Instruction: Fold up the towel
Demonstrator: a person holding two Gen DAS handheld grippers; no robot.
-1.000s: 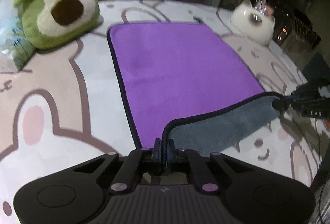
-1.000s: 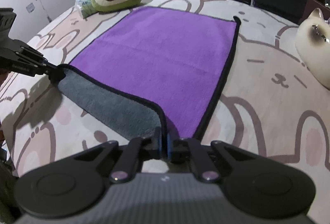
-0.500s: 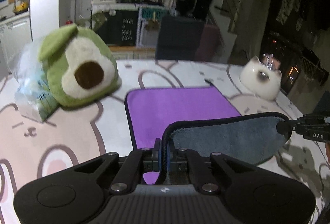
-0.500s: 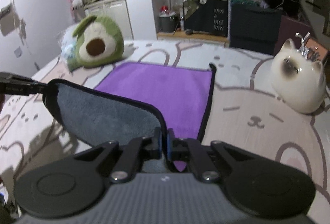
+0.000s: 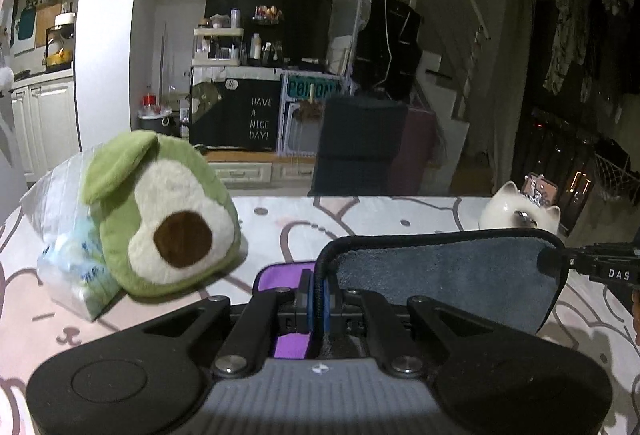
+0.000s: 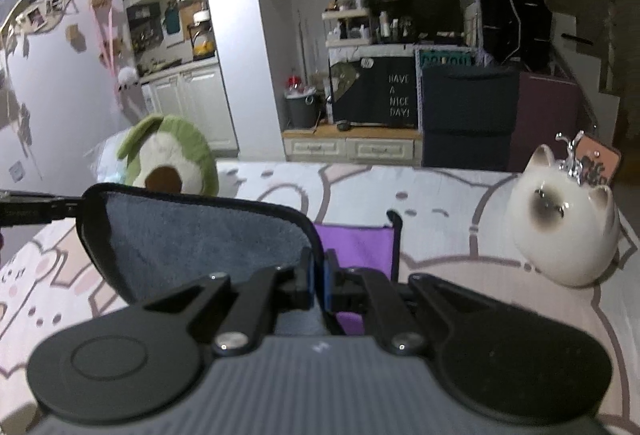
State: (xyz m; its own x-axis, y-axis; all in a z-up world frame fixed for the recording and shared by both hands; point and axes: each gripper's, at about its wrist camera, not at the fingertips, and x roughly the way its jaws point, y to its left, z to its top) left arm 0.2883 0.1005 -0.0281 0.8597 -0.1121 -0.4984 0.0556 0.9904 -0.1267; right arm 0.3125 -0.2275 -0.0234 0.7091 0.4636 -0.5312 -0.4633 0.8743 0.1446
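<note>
The towel (image 5: 444, 279) is purple on top with a grey underside and black trim. My left gripper (image 5: 318, 295) is shut on its near left corner. My right gripper (image 6: 319, 277) is shut on its near right corner. Both hold the near edge lifted off the table, so the grey underside (image 6: 192, 235) faces me and stretches between them. A strip of the purple side (image 6: 356, 241) still lies on the table beyond. The right gripper also shows in the left wrist view (image 5: 600, 265), and the left gripper in the right wrist view (image 6: 36, 209).
A green avocado plush (image 5: 160, 211) and a plastic bag (image 5: 64, 247) sit at the far left of the table. A white cat figurine (image 6: 564, 231) stands at the far right. The bear-print tablecloth (image 6: 460, 295) covers the table. Kitchen shelves stand beyond.
Both grippers have risen and moved forward with the towel's near edge. The grey underside now stands up and hides most of the purple side. The cameras tilted up toward the room.
</note>
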